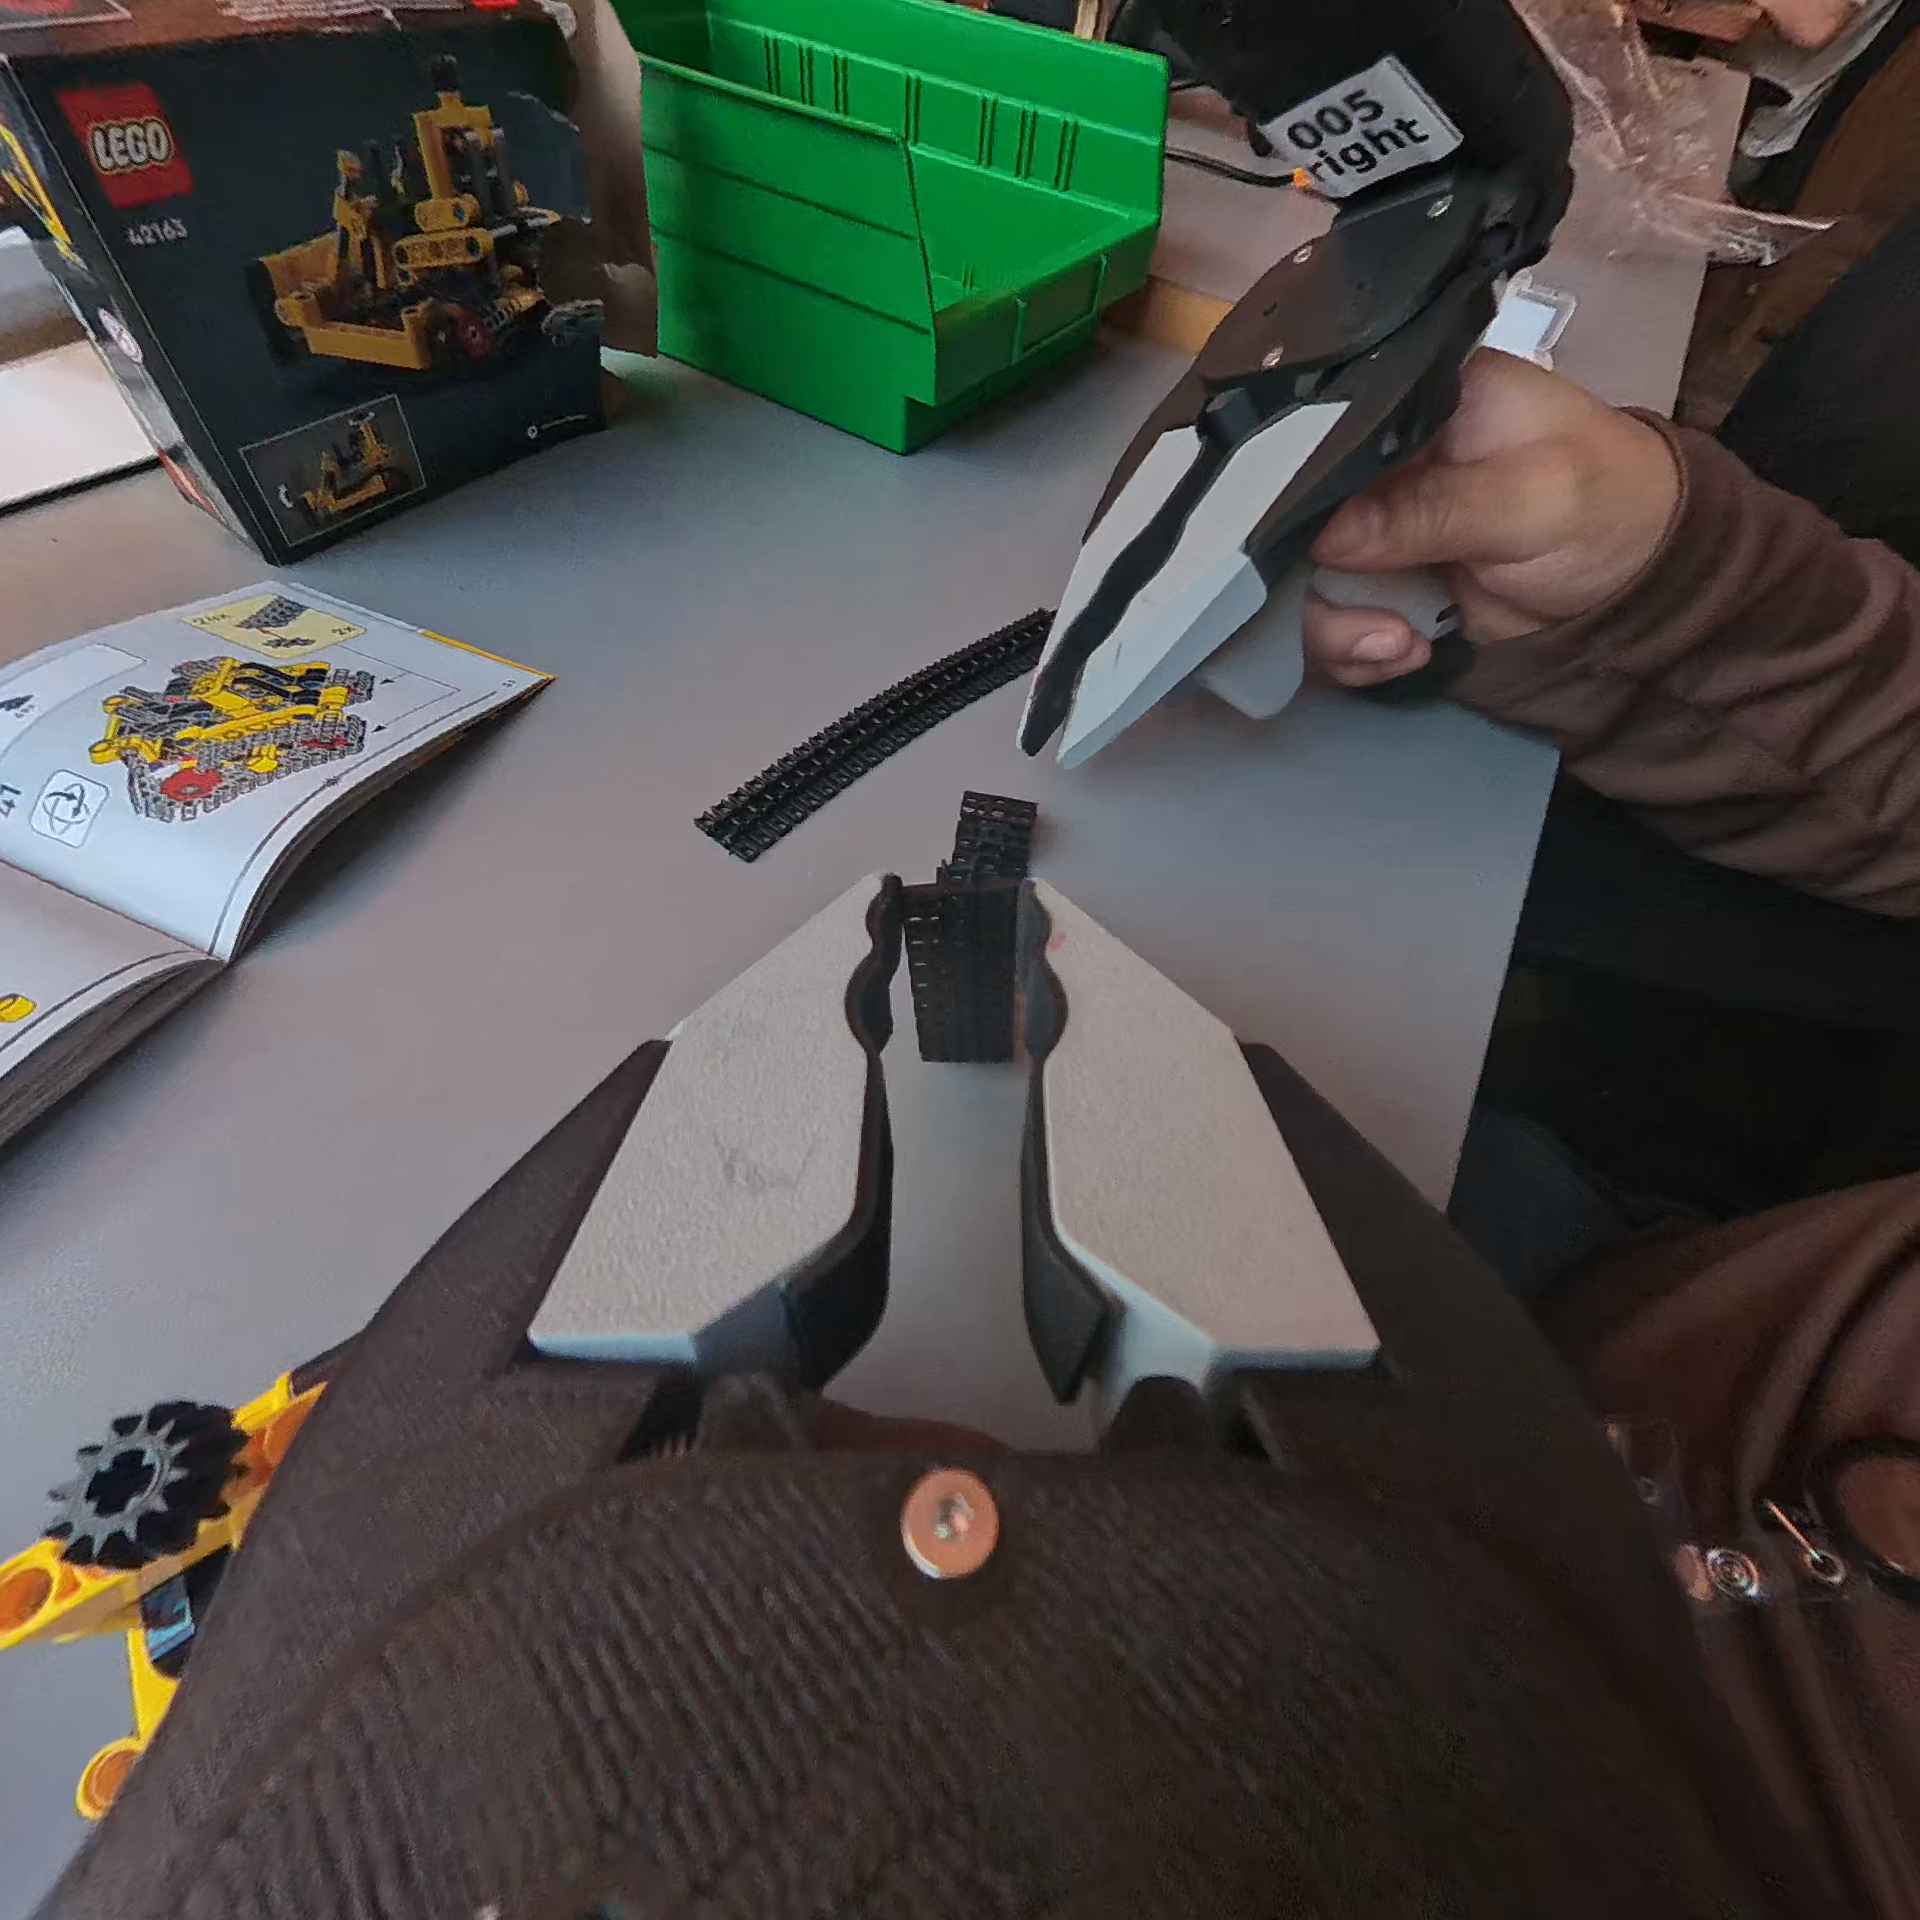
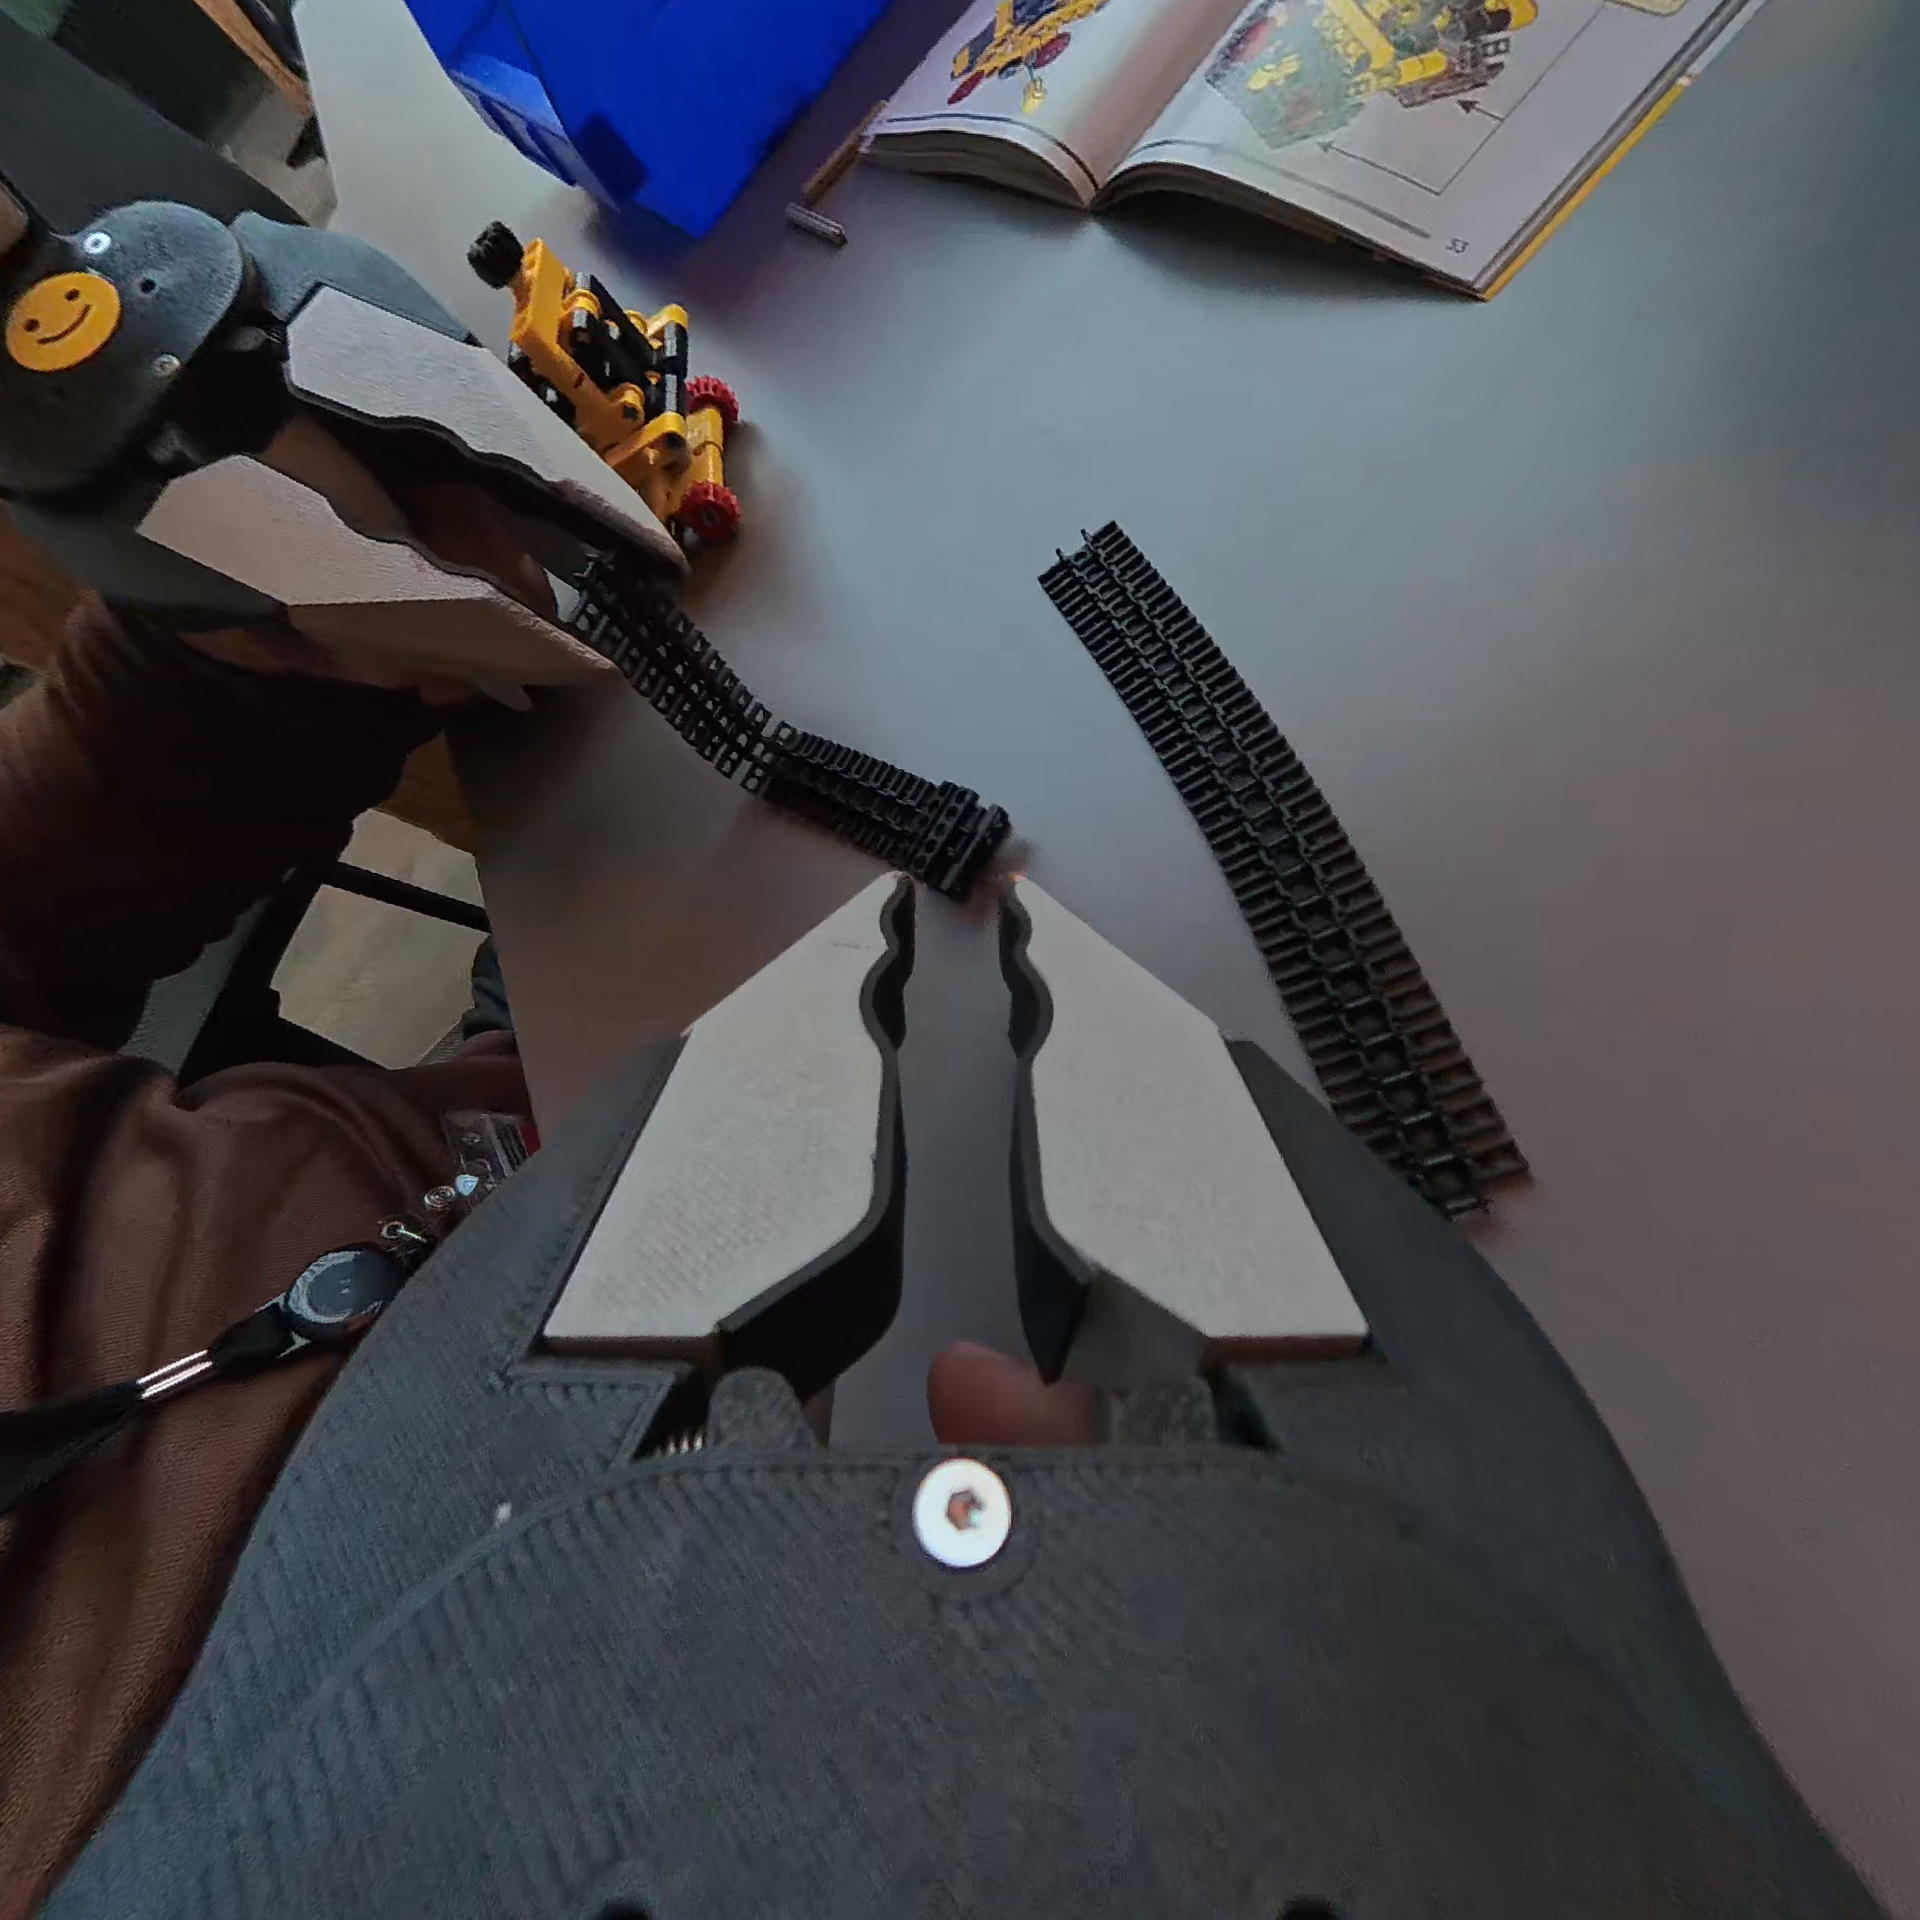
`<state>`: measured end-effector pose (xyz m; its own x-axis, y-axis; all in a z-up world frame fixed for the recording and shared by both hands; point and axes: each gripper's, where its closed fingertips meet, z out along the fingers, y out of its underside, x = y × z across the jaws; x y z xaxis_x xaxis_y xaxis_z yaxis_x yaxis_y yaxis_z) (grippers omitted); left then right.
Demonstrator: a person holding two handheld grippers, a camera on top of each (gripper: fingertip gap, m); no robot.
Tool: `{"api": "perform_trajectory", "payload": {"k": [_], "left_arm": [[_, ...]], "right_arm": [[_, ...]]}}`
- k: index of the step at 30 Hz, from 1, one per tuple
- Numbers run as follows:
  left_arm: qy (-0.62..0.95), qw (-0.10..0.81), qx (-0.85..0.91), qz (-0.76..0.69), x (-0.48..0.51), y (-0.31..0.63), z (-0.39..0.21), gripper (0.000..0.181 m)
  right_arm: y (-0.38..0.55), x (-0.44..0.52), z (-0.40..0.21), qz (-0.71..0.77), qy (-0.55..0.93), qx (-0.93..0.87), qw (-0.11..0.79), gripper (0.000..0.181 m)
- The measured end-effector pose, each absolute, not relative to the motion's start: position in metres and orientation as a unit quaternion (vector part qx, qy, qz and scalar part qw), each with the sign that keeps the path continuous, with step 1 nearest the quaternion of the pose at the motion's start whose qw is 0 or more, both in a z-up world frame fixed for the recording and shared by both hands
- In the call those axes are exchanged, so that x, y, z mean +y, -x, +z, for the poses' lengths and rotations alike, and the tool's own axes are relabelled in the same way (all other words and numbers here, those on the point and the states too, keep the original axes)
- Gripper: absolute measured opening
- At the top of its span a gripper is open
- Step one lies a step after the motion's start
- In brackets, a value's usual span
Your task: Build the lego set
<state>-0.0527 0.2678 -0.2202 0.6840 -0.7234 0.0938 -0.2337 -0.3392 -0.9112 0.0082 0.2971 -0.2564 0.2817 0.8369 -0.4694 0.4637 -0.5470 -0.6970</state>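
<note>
My left gripper (image 1: 958,896) is shut on one end of a black track strip (image 1: 961,982) and holds that end up. In the right wrist view the strip (image 2: 831,774) slopes down from the left gripper (image 2: 623,615) to the grey table, where its free end lies. My right gripper (image 2: 956,891) is narrowly open and empty, its tips just short of that free end. It also shows in the left wrist view (image 1: 1049,740), held by a hand. A second, longer black track (image 1: 873,727) (image 2: 1288,873) lies flat on the table. The yellow bulldozer model (image 2: 623,384) (image 1: 125,1538) stands behind the left gripper.
An open instruction booklet (image 1: 239,748) (image 2: 1299,135) lies on the left. The set's box (image 1: 312,281) and a green bin (image 1: 894,229) stand at the back. A blue bin (image 2: 665,94) and a small grey pin (image 2: 816,223) lie near the booklet. The table edge (image 1: 1496,1039) runs on the right. The grippers' ends are close to 8 centimeters from one another.
</note>
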Motion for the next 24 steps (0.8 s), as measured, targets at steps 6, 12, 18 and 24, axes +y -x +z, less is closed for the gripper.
{"api": "perform_trajectory", "payload": {"k": [6, 12, 18, 24], "left_arm": [[0.801, 0.454, 0.258, -0.293, 0.273, 0.056, -0.225, 0.019], [0.797, 0.457, 0.242, -0.312, 0.272, 0.056, -0.221, 0.019], [0.789, 0.467, 0.21, -0.339, 0.272, 0.057, -0.215, 0.018], [0.798, 0.465, 0.243, -0.297, 0.271, 0.051, -0.221, 0.018]], "right_arm": [[-0.01, 0.295, -0.26, 0.428, 0.776, -0.417, 0.202, 0.017], [-0.008, 0.293, -0.266, 0.42, 0.78, -0.42, 0.194, 0.018], [-0.01, 0.298, -0.265, 0.435, 0.785, -0.399, 0.19, 0.02], [-0.008, 0.299, -0.264, 0.44, 0.783, -0.394, 0.194, 0.019]]}}
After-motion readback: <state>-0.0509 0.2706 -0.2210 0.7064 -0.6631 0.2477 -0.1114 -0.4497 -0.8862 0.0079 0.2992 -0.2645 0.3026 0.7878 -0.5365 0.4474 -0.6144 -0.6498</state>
